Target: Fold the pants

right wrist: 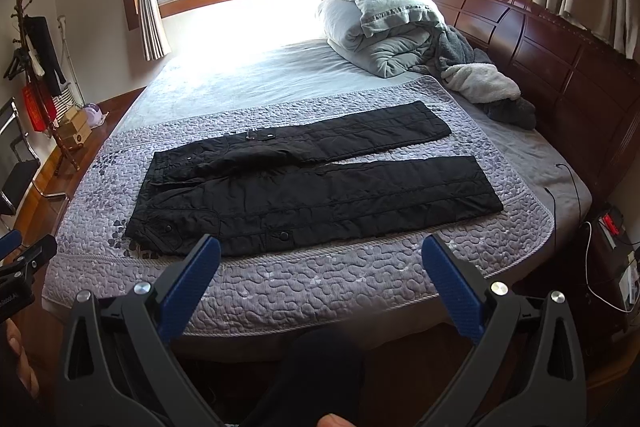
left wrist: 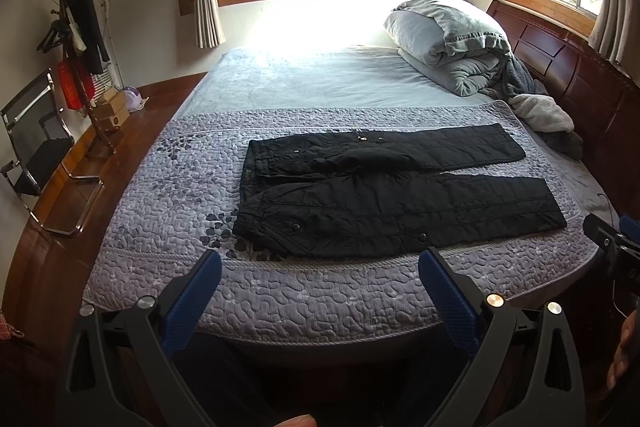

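Observation:
Black quilted pants lie flat on a purple patterned quilt, waist to the left, both legs stretched to the right and slightly apart. They also show in the right wrist view. My left gripper is open and empty, held above the near edge of the bed, short of the pants. My right gripper is open and empty, also above the near bed edge, close to the pants' near leg. The right gripper shows at the right edge of the left wrist view.
A folded grey duvet and loose clothes lie near the wooden headboard on the right. A coat rack and chair stand on the floor at left. Cables and a power strip are at the right.

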